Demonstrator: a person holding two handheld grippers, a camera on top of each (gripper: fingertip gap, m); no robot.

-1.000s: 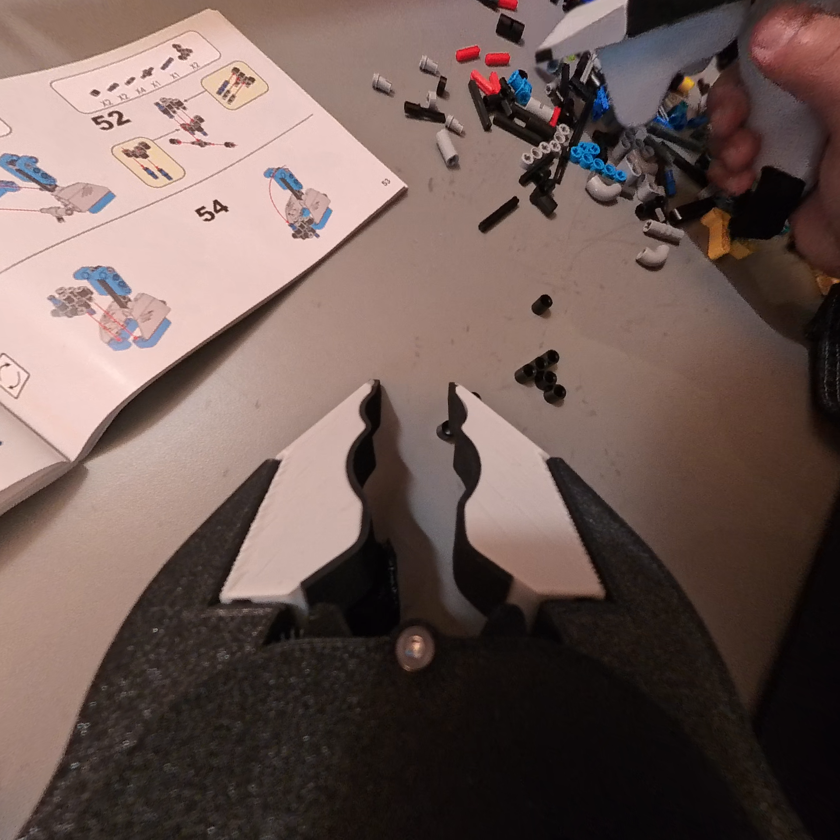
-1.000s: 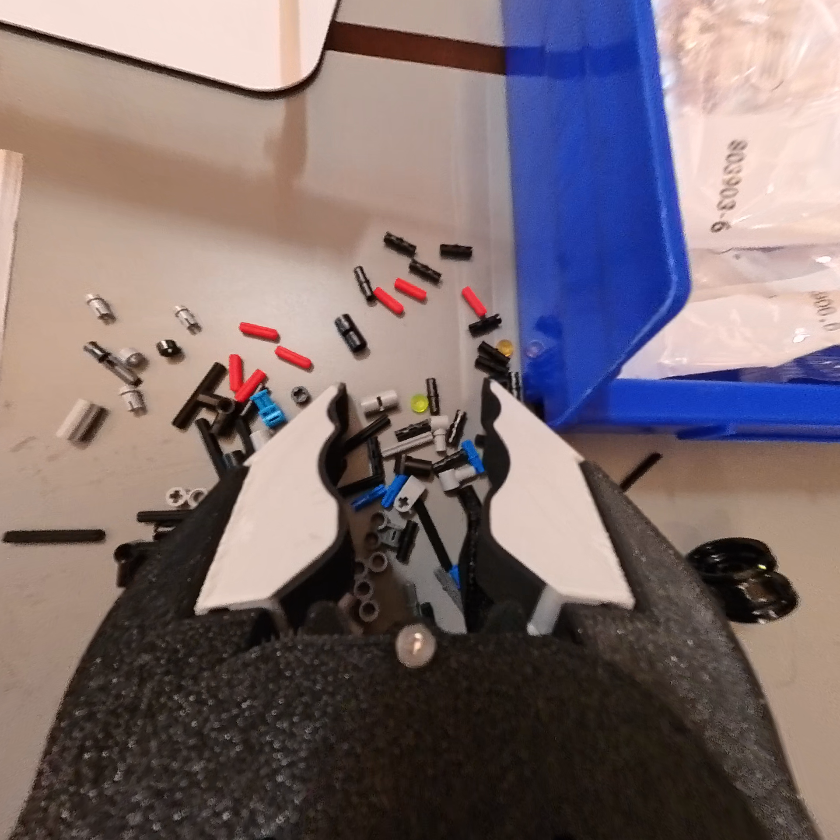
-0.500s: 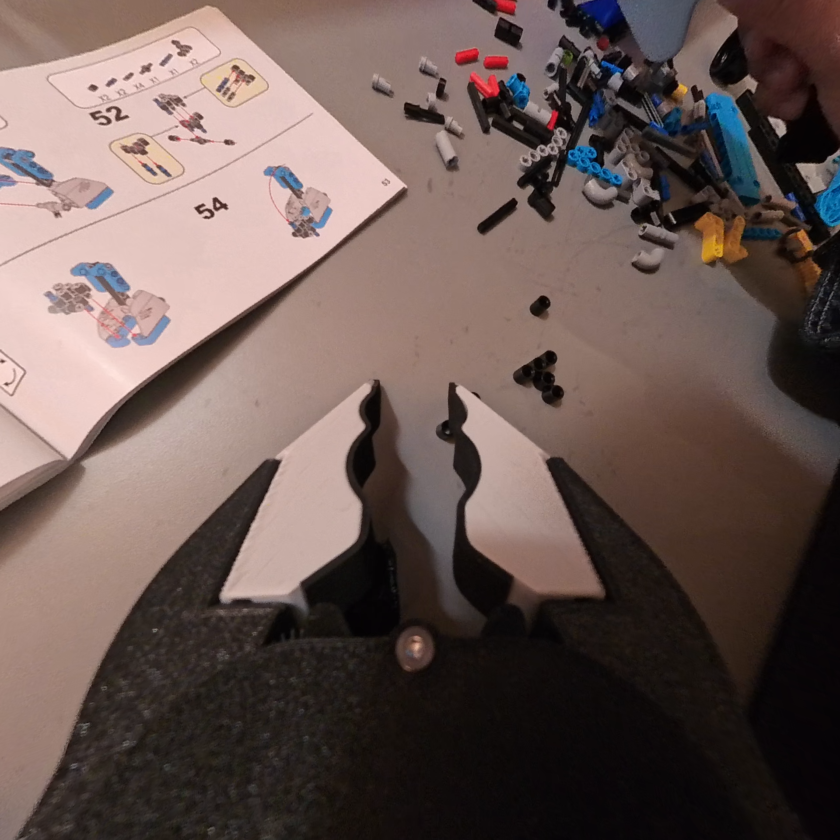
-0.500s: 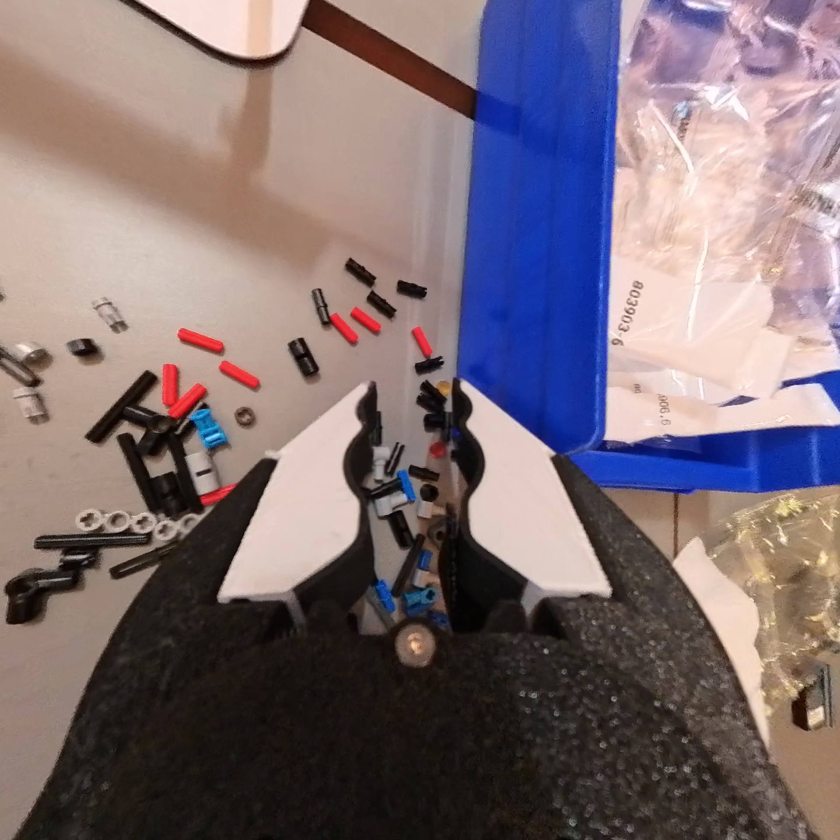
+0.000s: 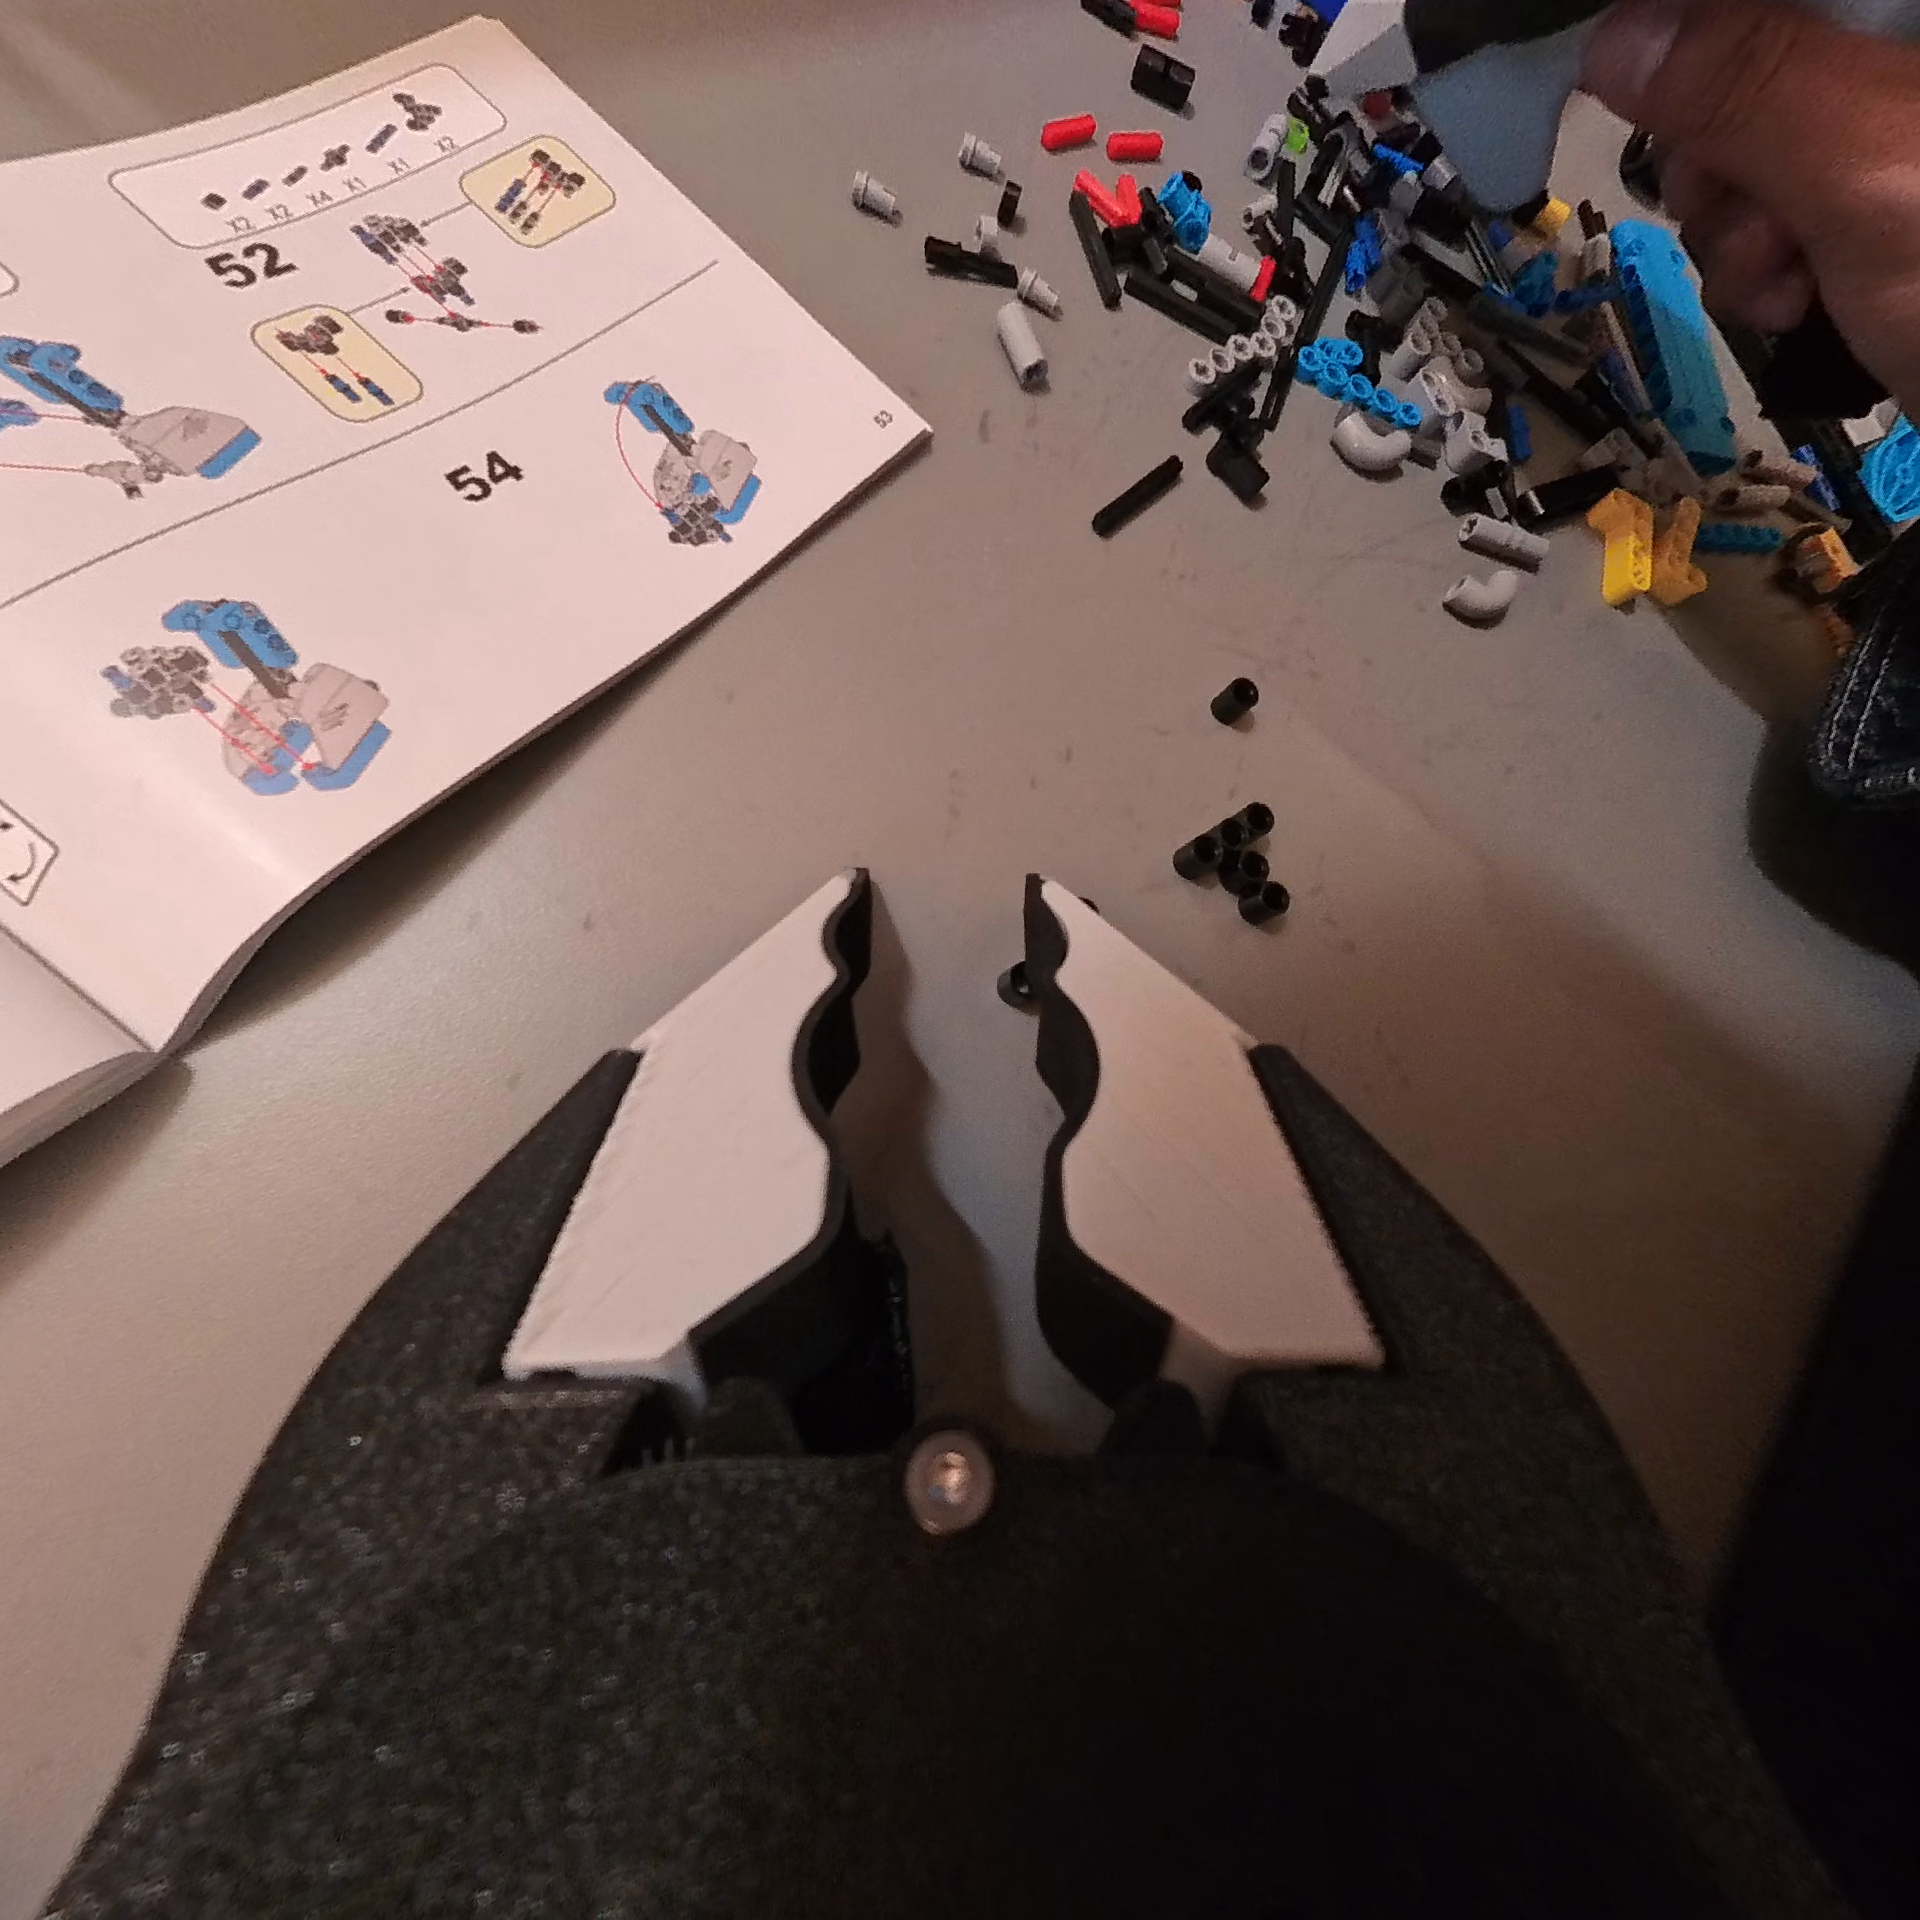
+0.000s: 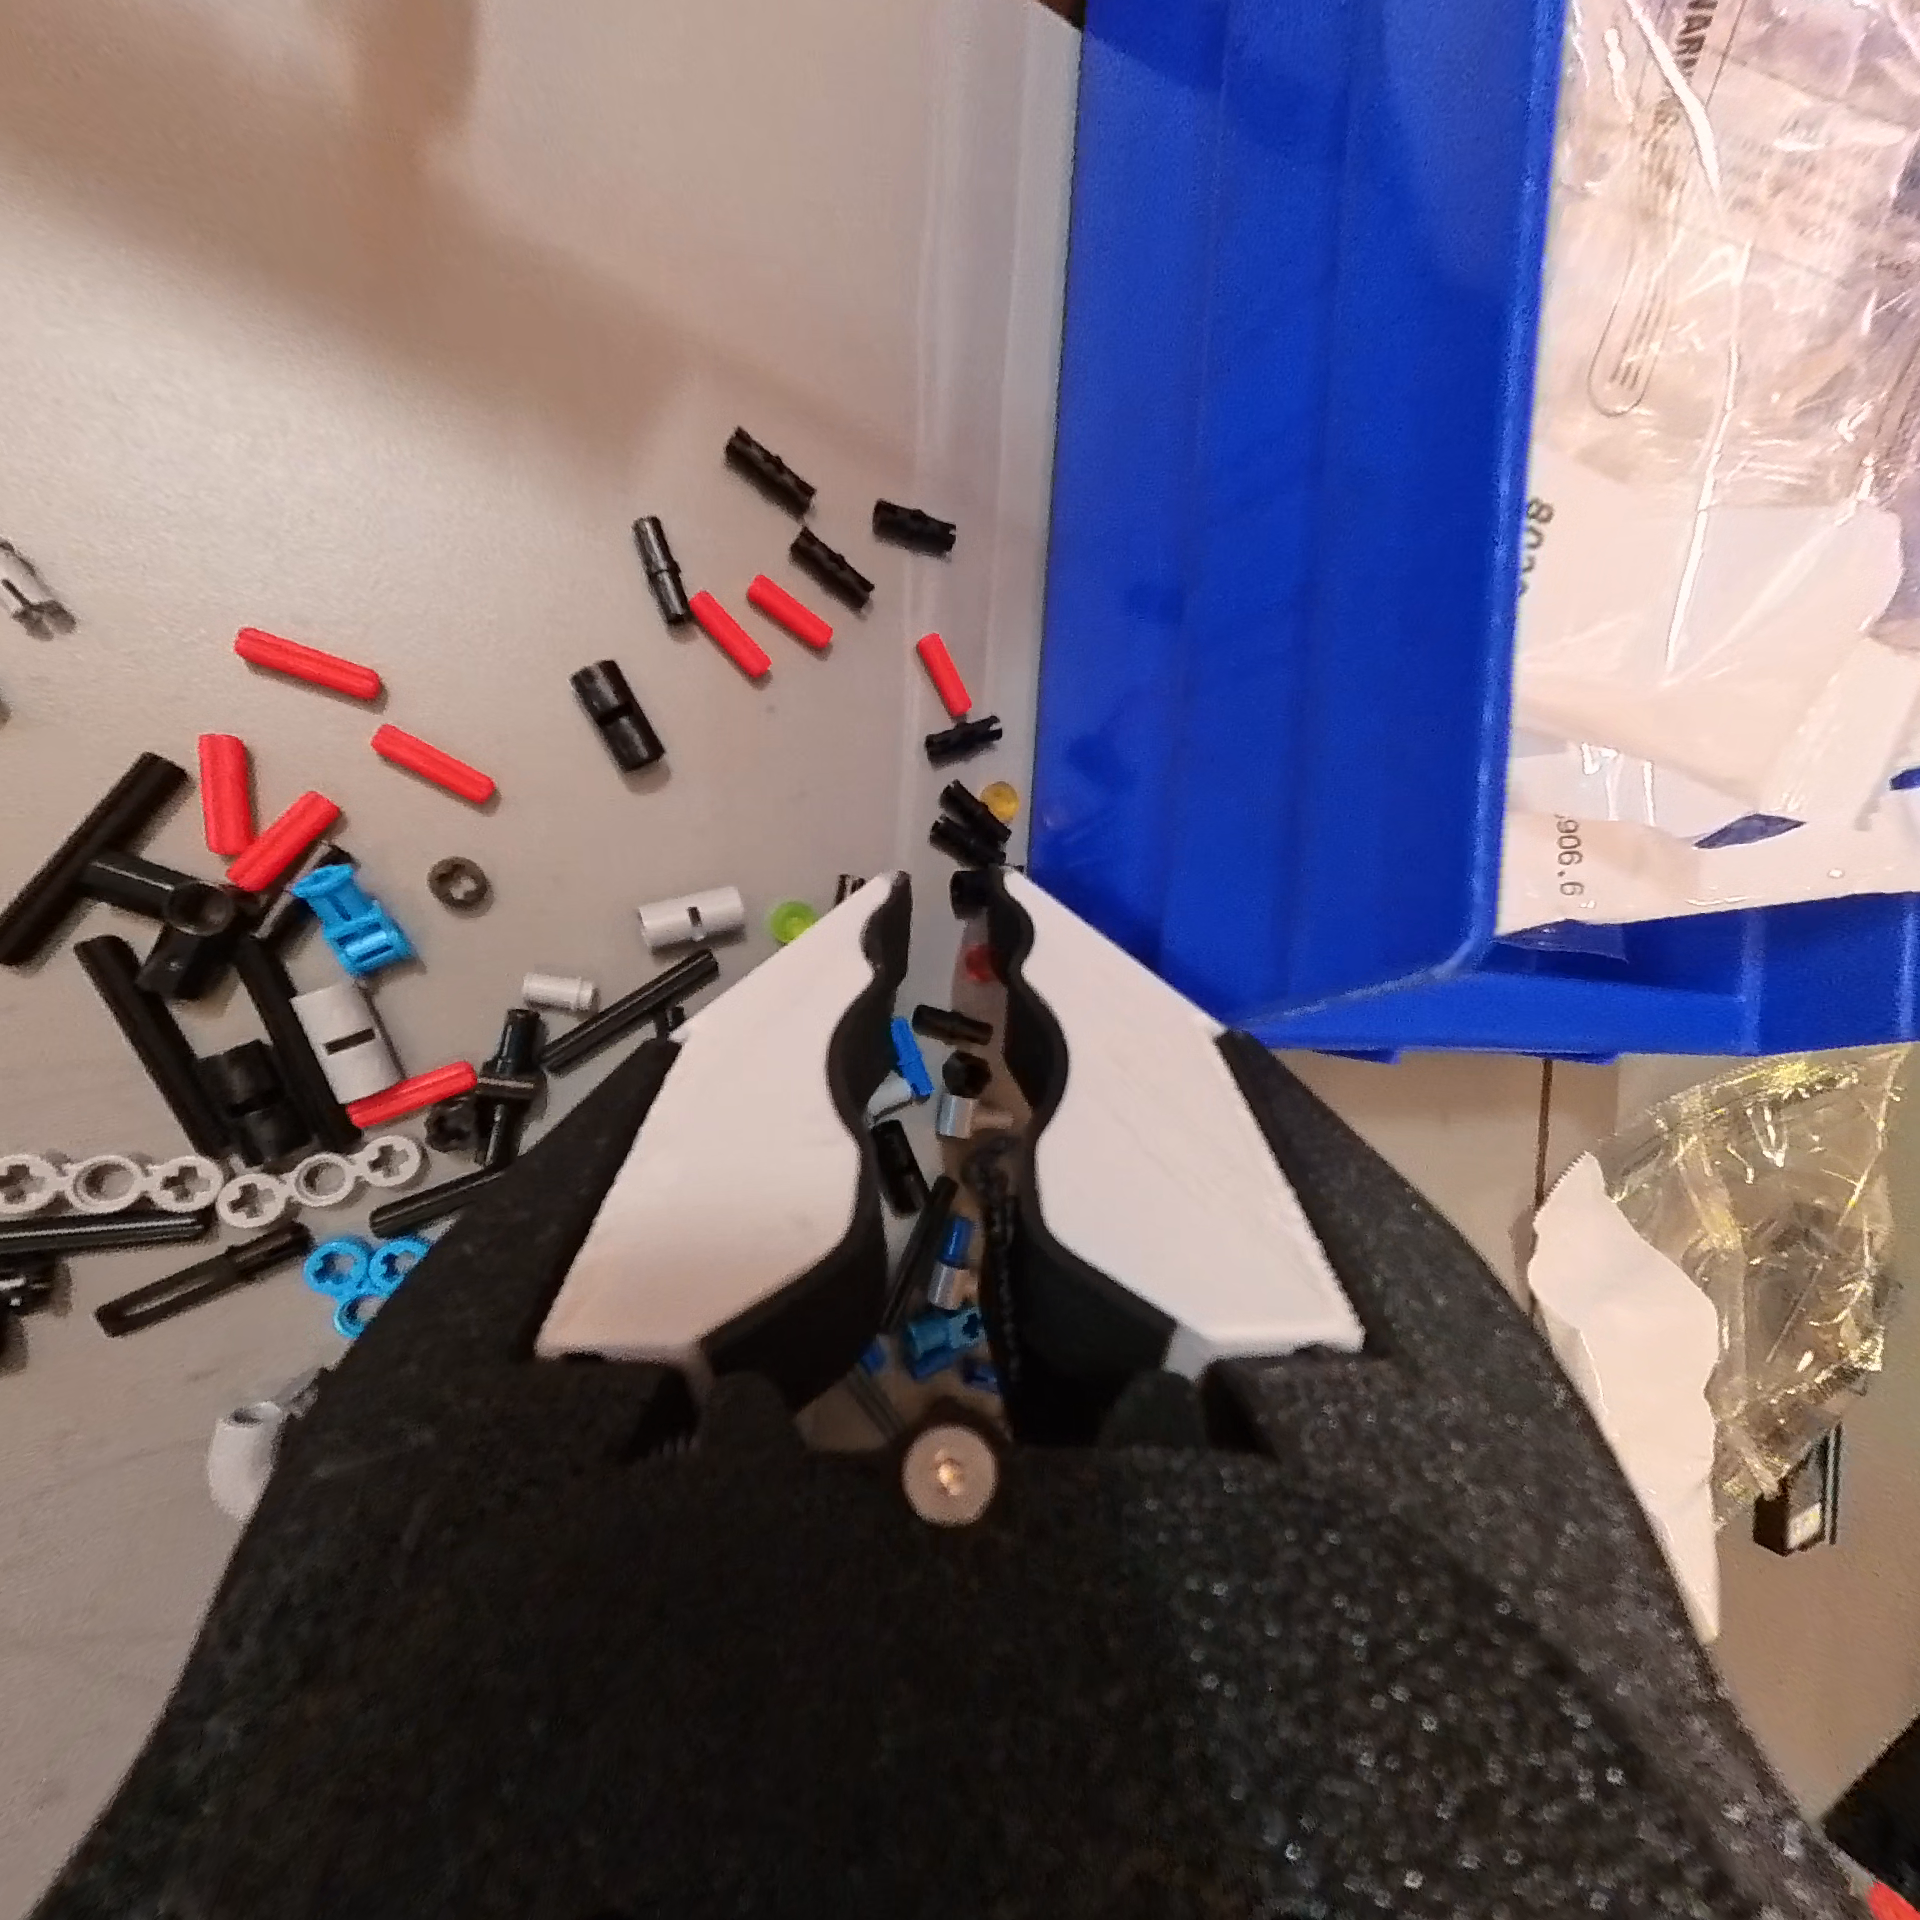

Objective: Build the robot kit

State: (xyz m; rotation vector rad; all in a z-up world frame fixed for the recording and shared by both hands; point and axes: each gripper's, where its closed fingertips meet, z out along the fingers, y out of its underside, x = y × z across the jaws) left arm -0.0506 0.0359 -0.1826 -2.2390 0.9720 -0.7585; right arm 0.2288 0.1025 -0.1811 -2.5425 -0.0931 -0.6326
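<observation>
My left gripper (image 5: 948, 888) is open and empty, low over the grey table. A tiny black piece (image 5: 1016, 982) lies by its right finger, and a cluster of black connectors (image 5: 1236, 862) lies just to the right. My right gripper (image 6: 951, 883) hovers over the scattered building pieces, with its jaws a narrow gap apart. A small black pin (image 6: 971, 891) lies between its tips, and I cannot tell whether the pads touch it. The right gripper also shows in the left wrist view (image 5: 1475, 104), held by a hand (image 5: 1787, 156) over the pile of pieces (image 5: 1403, 312).
An open instruction booklet (image 5: 416, 468) lies at the left. A blue bin (image 6: 1299, 520) holding plastic bags stands right beside the right gripper's tips. Red pins (image 6: 307, 665), black axles and grey beams (image 6: 208, 1184) lie to its left. A crumpled clear bag (image 6: 1766, 1247) lies at the right. Tip to tip, the grippers are about 30 cm apart.
My right gripper's jaws have narrowed from wide open to a small gap, and it has moved right, up against the blue bin. My left gripper has not moved.
</observation>
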